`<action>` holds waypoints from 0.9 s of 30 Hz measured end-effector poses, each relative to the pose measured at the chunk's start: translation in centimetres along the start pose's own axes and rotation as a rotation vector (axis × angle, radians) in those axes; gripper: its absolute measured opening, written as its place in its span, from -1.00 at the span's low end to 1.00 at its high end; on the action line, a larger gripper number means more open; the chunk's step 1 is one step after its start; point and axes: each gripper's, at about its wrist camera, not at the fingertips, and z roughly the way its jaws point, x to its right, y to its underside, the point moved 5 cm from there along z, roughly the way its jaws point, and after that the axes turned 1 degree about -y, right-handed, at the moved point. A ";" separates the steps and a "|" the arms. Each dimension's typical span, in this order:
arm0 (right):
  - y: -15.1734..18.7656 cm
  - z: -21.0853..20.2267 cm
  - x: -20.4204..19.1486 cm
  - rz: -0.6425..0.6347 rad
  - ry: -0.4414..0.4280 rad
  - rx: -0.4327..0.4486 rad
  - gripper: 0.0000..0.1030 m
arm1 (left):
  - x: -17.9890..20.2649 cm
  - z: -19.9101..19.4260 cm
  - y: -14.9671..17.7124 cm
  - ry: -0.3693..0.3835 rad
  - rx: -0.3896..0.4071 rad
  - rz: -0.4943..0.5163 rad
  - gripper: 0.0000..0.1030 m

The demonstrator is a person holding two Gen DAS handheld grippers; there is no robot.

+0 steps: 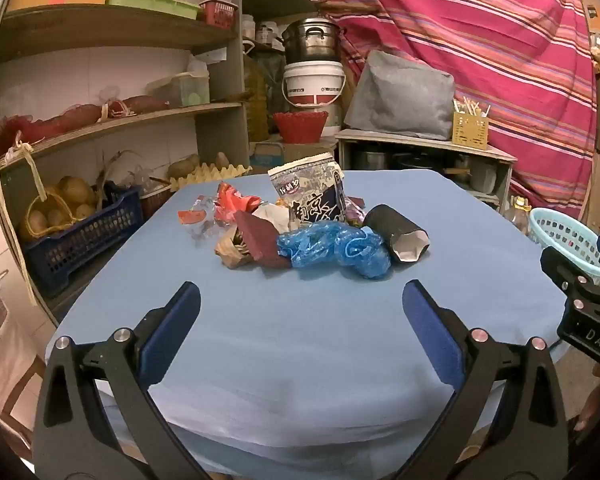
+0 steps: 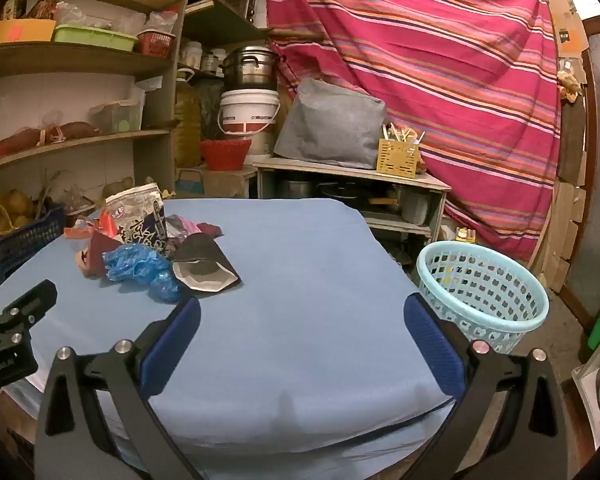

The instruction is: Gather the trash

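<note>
A pile of trash lies on the blue-covered table [image 1: 300,340]: a crumpled blue plastic bag [image 1: 336,248], a black paper cup on its side [image 1: 400,232], a printed snack bag standing up [image 1: 308,192], a dark red wrapper [image 1: 256,236], a red wrapper [image 1: 232,200] and brown crumpled paper [image 1: 230,250]. My left gripper [image 1: 300,300] is open and empty, short of the pile. My right gripper [image 2: 300,312] is open and empty over the table [image 2: 300,360], to the right of the blue bag [image 2: 140,266] and cup [image 2: 204,266]. A light blue basket [image 2: 484,300] stands off the table's right edge.
Shelves with boxes and a dark blue crate of potatoes [image 1: 80,236] stand at the left. A white bucket [image 1: 312,84], a red bowl [image 1: 300,126] and a low cabinet with a grey bag [image 1: 400,96] are behind the table. A striped cloth [image 1: 480,40] hangs at the back.
</note>
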 end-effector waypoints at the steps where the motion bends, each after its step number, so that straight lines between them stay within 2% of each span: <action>1: 0.0 0.0 0.0 0.000 -0.001 0.006 0.93 | 0.0 0.0 0.0 -0.003 -0.001 0.008 0.90; 27: -0.1 -0.2 0.2 -0.005 0.002 0.007 0.93 | 0.0 0.0 0.0 -0.002 -0.002 0.005 0.90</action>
